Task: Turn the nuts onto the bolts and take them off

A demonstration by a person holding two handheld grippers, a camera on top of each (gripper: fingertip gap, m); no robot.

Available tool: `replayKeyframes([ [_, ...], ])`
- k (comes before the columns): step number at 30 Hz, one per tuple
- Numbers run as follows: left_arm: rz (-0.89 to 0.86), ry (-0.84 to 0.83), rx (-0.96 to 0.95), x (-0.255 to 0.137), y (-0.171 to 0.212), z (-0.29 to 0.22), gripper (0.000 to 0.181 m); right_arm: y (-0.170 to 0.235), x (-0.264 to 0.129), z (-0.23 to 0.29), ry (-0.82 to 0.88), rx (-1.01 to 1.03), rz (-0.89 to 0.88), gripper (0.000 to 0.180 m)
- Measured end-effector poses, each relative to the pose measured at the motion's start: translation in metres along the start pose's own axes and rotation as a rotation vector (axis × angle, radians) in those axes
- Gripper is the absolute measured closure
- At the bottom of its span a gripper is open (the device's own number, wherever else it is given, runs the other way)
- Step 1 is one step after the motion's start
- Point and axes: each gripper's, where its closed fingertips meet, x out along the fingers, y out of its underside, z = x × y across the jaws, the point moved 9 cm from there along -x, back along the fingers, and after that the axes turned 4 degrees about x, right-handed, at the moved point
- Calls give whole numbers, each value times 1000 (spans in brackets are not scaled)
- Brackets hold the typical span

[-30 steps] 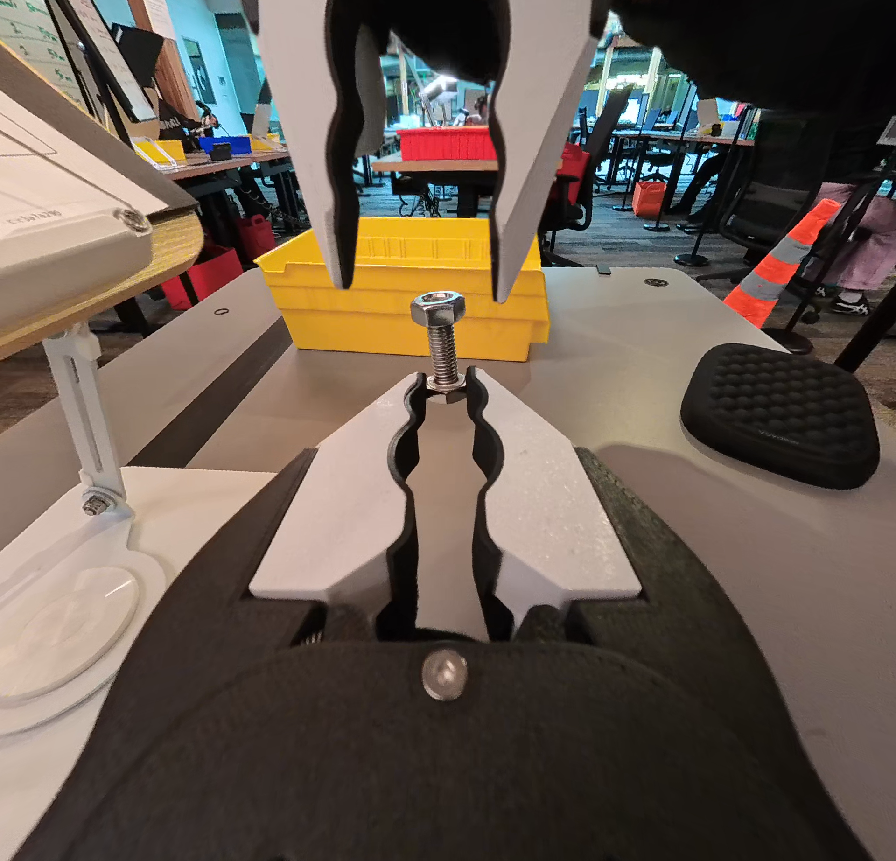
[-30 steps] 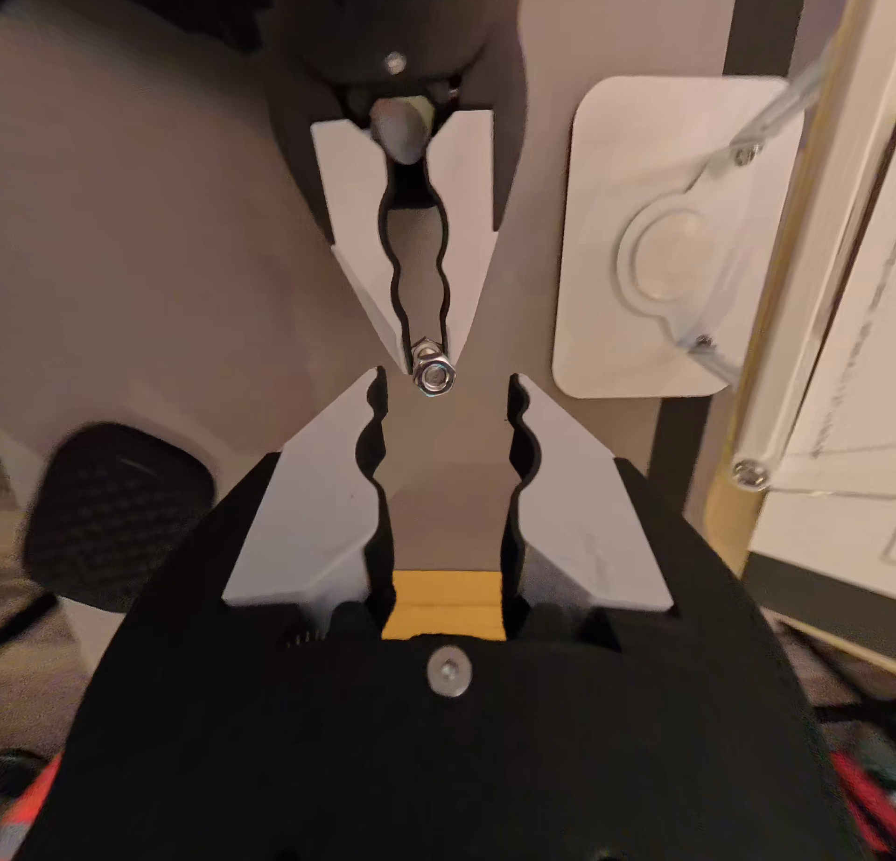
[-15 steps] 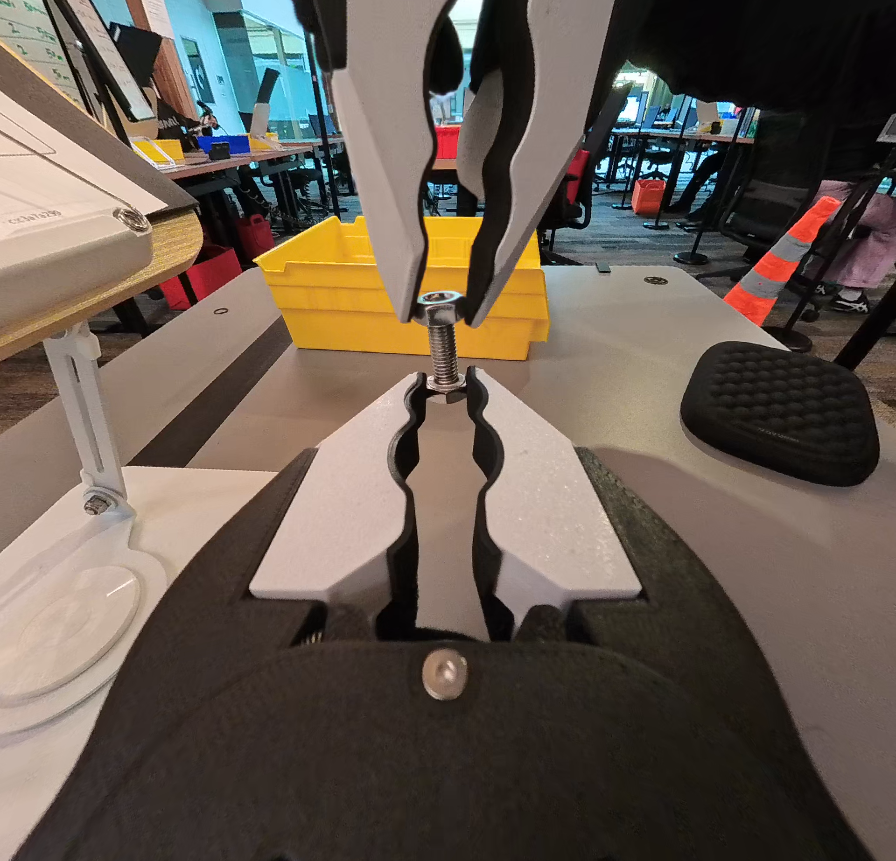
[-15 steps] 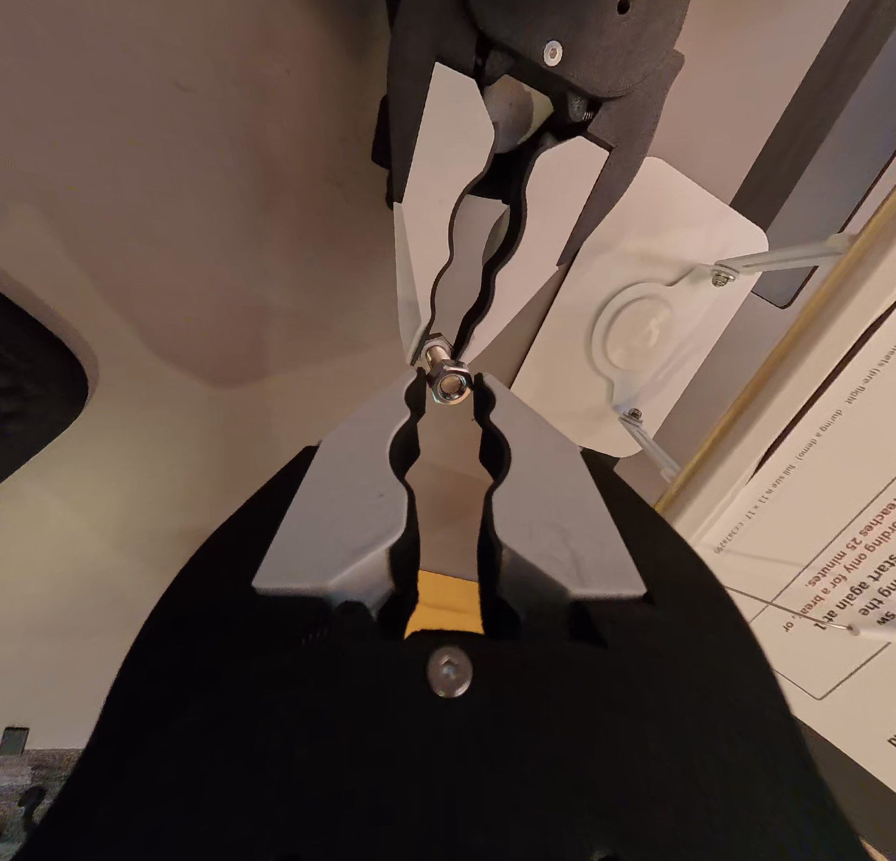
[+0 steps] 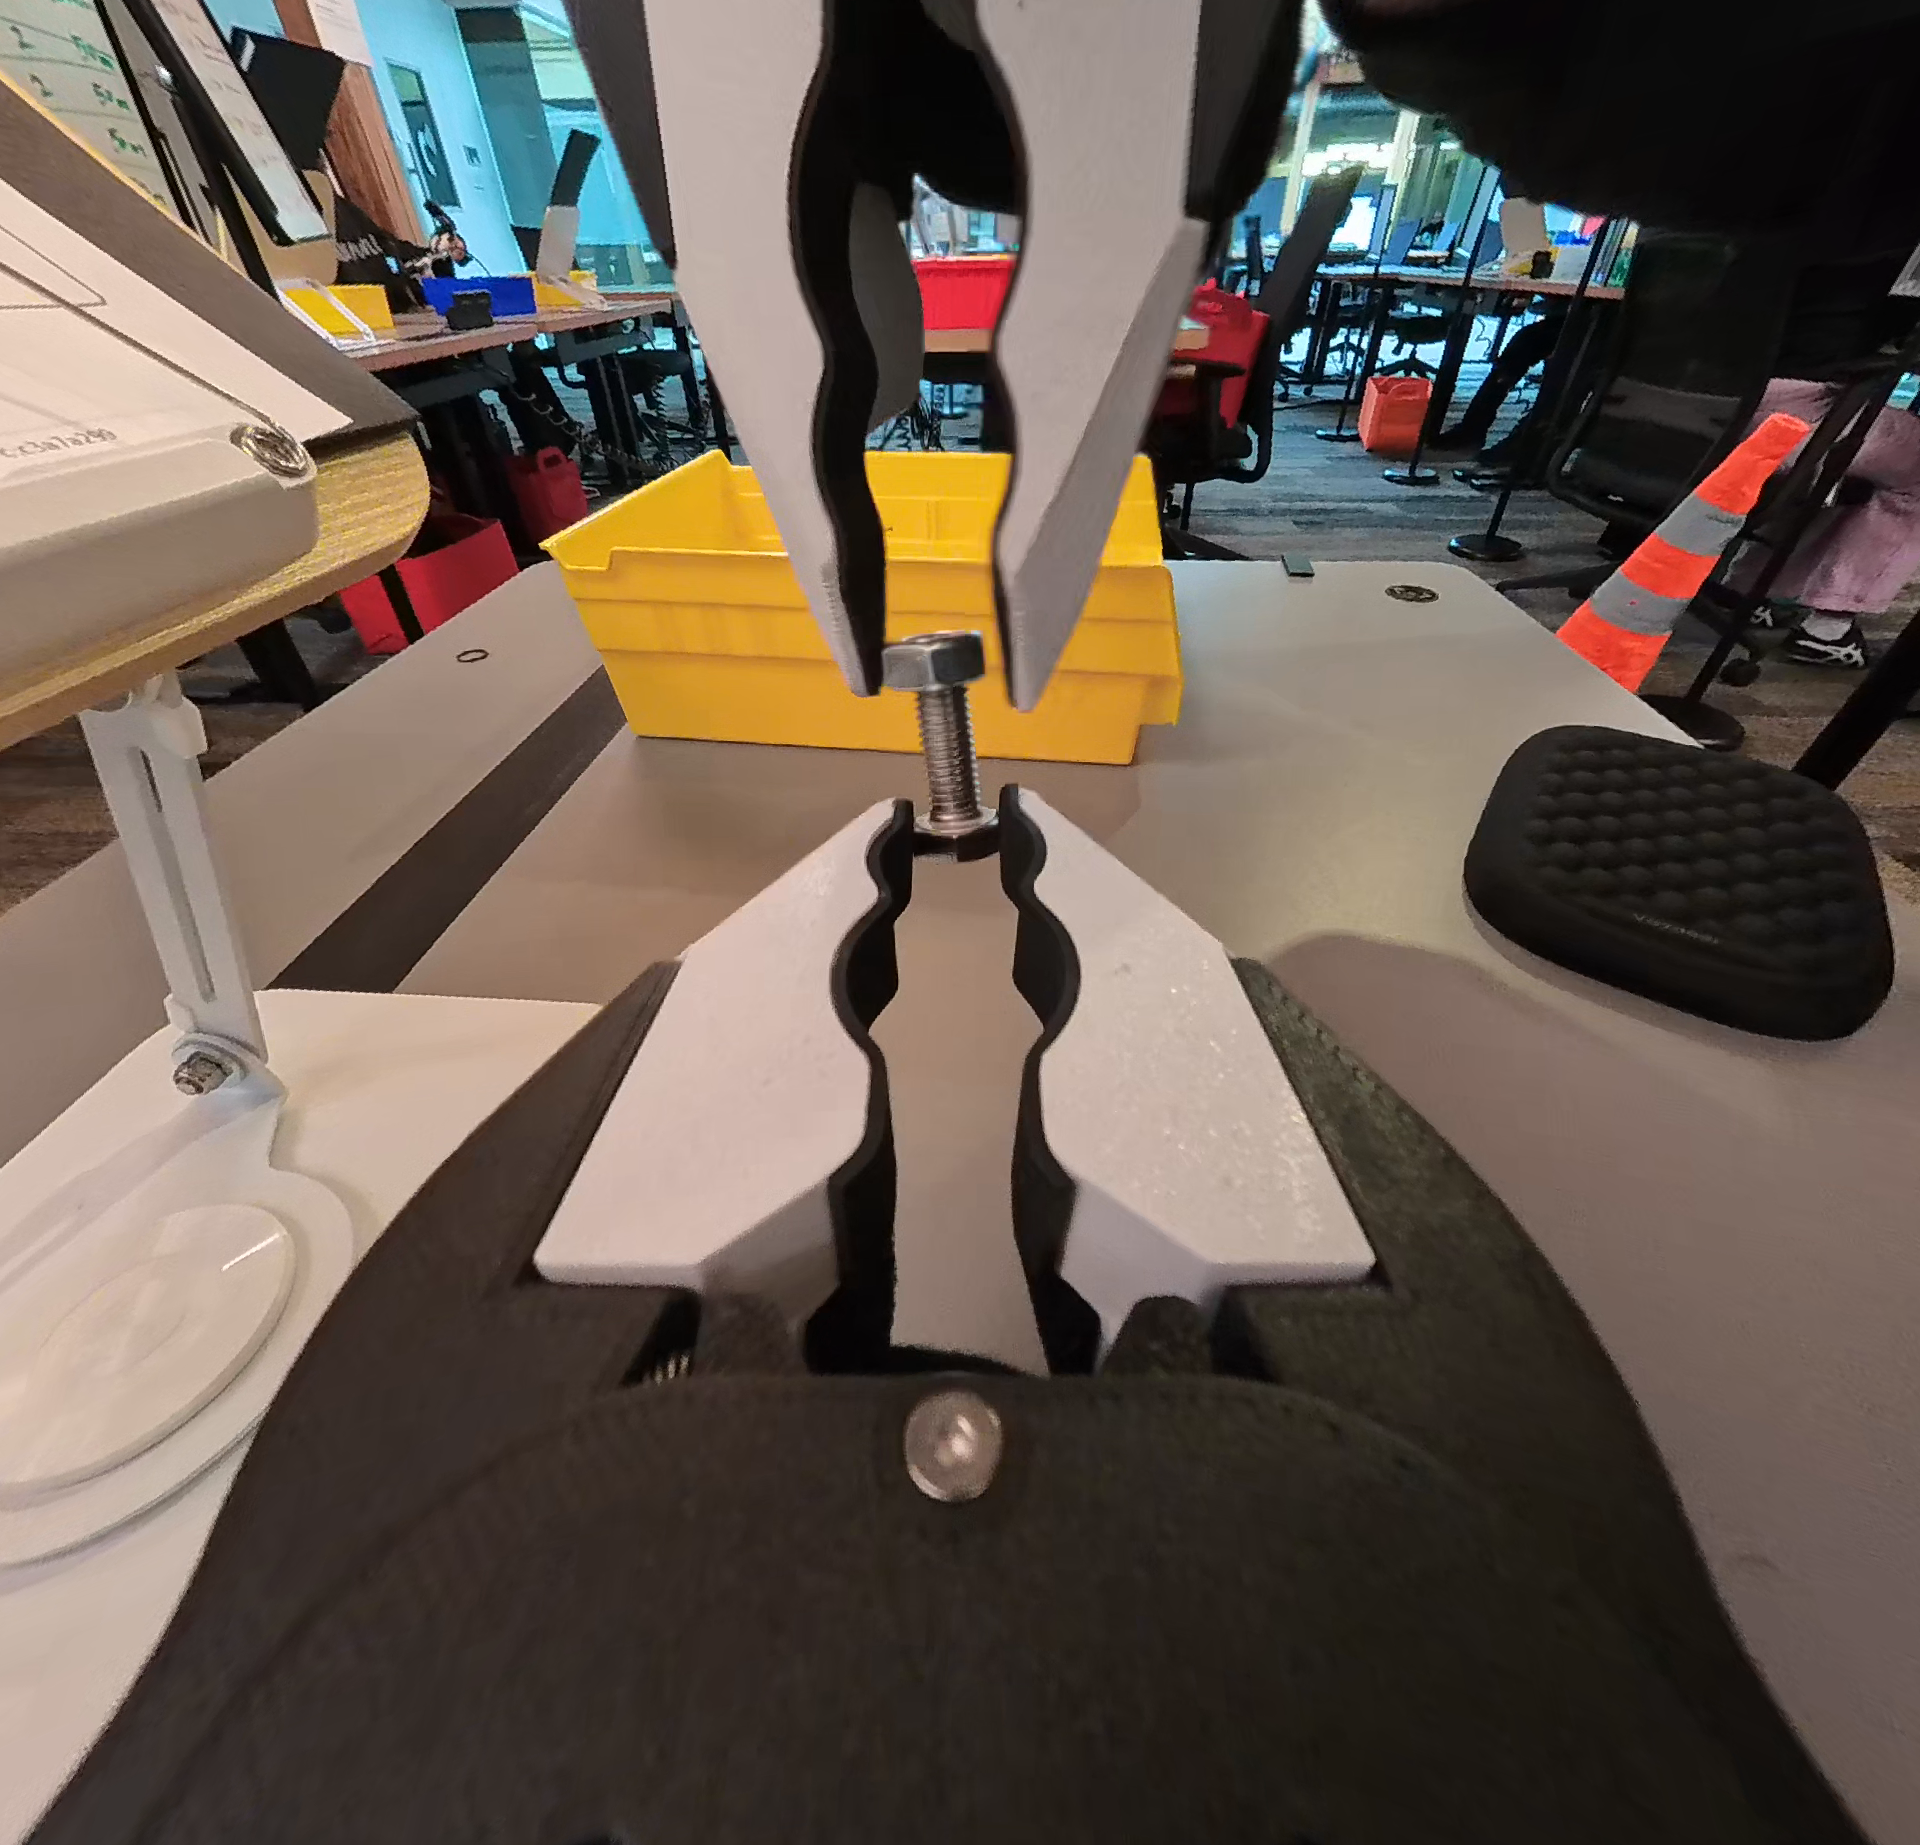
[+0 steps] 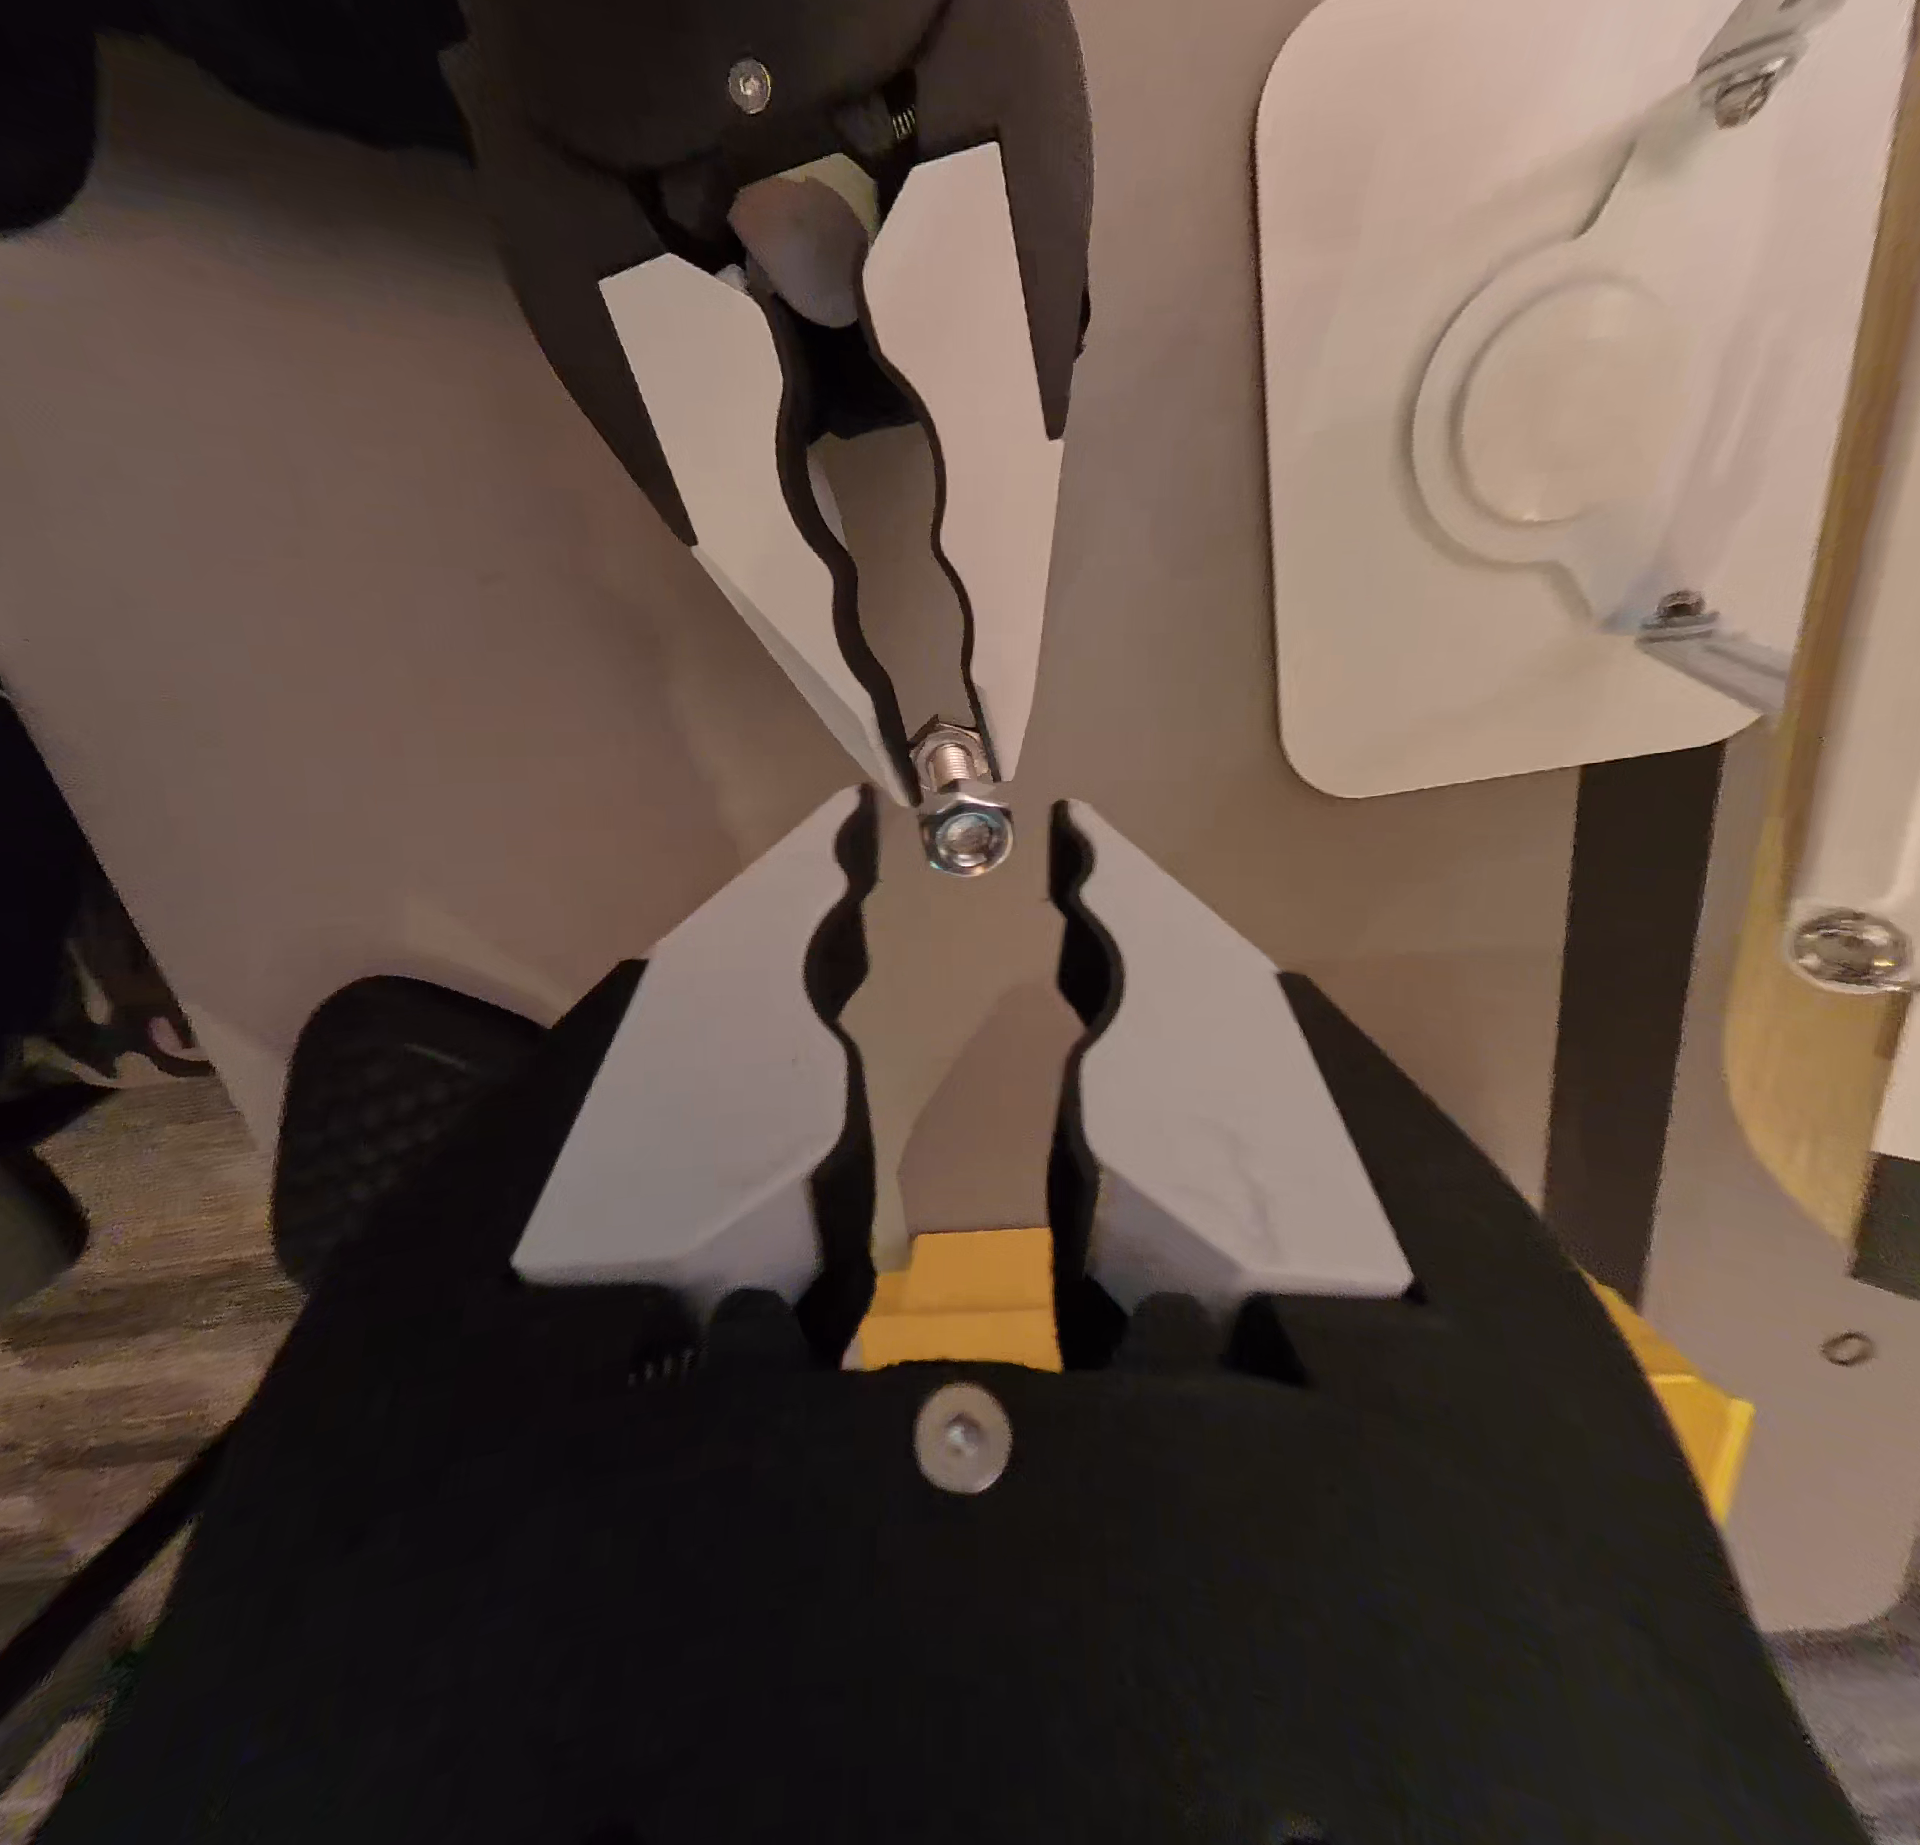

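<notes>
One bolt (image 5: 948, 756), one nut (image 5: 932, 661) up top, two grippers, one yellow bin (image 5: 727, 611), one black pad (image 5: 1683, 876), one cone (image 5: 1683, 569).

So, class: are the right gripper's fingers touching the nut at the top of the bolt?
Apart. The right wrist view shows table between each of the right gripper's fingertips and the nut on the bolt.

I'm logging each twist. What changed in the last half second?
The right gripper let go of the silver hex nut atop the threaded steel bolt; its fingers now flank it, apart. The left gripper stays clamped on the bolt's head, bolt upright.
</notes>
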Motion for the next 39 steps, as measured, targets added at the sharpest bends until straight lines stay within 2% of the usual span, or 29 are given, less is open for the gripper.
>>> replayKeyframes([
  [2, 1, 1, 3, 0, -1, 0, 166, 0, -3, 0, 31, -72, -10, 133],
  [5, -4, 2, -1, -1, -1, 0, 166, -1, -8, 4, 80, -257, -30, 132],
  [9, -7, 4, -2, -1, -1, 0, 166, 1, -6, 11, 126, -479, 6, 142],
  [14, -8, 3, 1, -1, -1, 0, 166, 1, -1, 11, 139, -587, 45, 162],
  [18, -12, 1, 0, -2, -2, 0, 166, 0, -2, 9, 115, -570, 44, 162],
  [26, 1, 1, 5, 0, 0, -1, 166, -5, 1, 9, 85, -387, 80, 162],
  [32, -2, -5, 2, -1, 0, 1, 166, -6, 1, -2, -15, 62, 22, 162],
  [34, 6, -2, 5, 0, 1, 0, 166, -2, 3, -4, -70, 134, 16, 162],
  [35, 8, -2, 7, 1, 1, -1, 166, 0, 4, -5, -97, 137, 18, 156],
  [37, 0, 5, 7, 2, -1, -2, 166, 2, 5, -6, -78, 89, 25, 133],
  [39, 2, 5, 11, 2, -1, -2, 166, 2, 1, -7, -17, -15, 35, 125],
])
